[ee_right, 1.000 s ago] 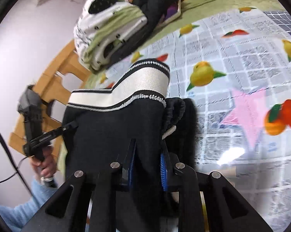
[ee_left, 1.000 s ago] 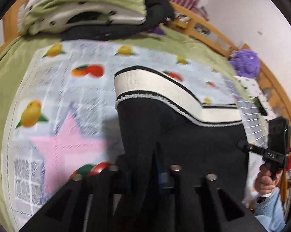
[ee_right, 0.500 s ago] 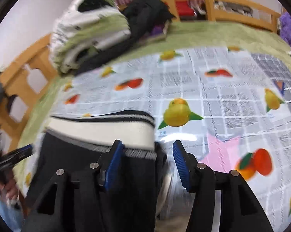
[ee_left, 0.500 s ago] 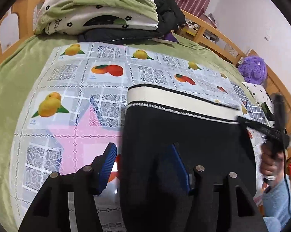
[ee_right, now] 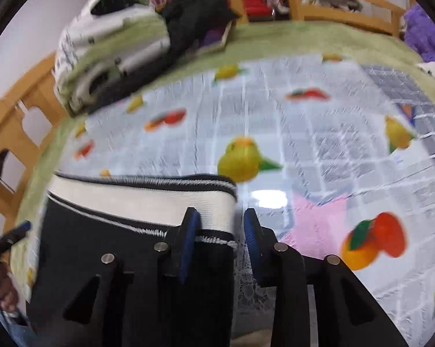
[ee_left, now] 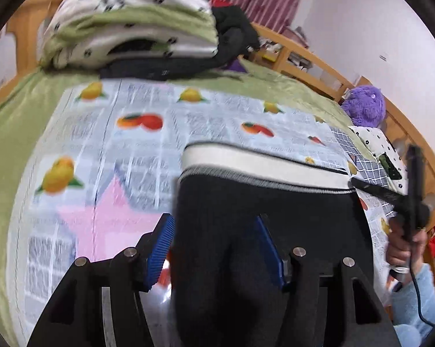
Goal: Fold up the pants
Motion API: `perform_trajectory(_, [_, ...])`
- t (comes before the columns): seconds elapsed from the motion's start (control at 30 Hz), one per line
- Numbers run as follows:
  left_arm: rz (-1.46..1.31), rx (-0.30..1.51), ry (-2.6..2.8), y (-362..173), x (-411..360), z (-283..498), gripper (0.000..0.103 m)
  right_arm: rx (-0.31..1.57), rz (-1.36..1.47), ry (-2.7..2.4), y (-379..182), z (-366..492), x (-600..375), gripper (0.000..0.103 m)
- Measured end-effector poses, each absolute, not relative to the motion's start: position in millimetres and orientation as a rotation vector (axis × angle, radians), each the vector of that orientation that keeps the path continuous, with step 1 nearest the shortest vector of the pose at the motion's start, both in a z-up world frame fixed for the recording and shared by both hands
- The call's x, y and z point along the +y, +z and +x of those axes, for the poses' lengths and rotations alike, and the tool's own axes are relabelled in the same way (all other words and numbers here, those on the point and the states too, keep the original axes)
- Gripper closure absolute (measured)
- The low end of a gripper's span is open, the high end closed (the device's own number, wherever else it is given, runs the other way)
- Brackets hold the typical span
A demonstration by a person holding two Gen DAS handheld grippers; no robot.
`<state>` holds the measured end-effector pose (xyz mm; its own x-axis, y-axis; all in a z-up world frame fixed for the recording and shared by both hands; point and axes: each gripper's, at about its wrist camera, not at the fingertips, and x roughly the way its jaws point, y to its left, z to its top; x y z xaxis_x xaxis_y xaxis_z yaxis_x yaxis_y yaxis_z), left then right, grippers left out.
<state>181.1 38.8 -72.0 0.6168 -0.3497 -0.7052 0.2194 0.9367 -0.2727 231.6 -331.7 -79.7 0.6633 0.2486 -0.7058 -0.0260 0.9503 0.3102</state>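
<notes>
- I see the black pants [ee_left: 263, 231] lying flat on the fruit-print cloth [ee_left: 136, 133] over the bed [ee_left: 12, 121], white waistband [ee_right: 136, 199] at the far end, toward 12 o'clock.
- My left claw [ee_left: 214, 248] stands about half open, having just widened. The pants' left edge runs between its blue pads [ee_left: 159, 248], which do not press on the fabric.
- My right claw [ee_right: 220, 243] is narrowly parted and has just been closing a little. The waistband's right corner sits between its pads; no grip is visible.
- A bedding stack [ee_left: 130, 23] rests at 11 o'clock and a purple plush [ee_left: 364, 104] at 2 o'clock in the left view.
</notes>
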Motion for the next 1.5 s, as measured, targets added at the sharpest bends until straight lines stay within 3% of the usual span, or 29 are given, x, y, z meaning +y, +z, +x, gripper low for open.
perform_trajectory(0.17, [-0.119, 0.802, -0.355, -66.6, 7.2, 210.1, 0.047, 0.797, 0.157, 0.248, -79.0, 231.9, -289.4, 0.072])
perform_trajectory(0.3, [-0.039, 0.870, -0.314, -96.1, -15.5, 246.4, 0.049, 0.817, 0.031, 0.194, -120.5, 254.1, -264.5, 0.072])
perform_trajectory(0.67, [-0.032, 0.873, -0.303, -118.7, -21.7, 274.7, 0.049, 0.890, 0.075, 0.231, -130.2, 289.6, -267.6, 0.074])
perform_trajectory(0.9, [0.042, 0.903, -0.395, -95.8, -0.2, 200.0, 0.048, 0.885, 0.115, 0.287, -106.5, 225.8, -282.4, 0.059])
perform_trajectory(1.23, [0.021, 0.928, -0.409, -107.0, 69.8, 48.2, 0.048, 0.963, 0.227, 0.298, -128.5, 122.0, -314.8, 0.059])
perform_trajectory(1.5, [0.032, 0.923, -0.355, -118.3, 82.9, 4.0, 0.048, 0.998, 0.396, 0.273, -142.2, 87.3, -339.5, 0.057])
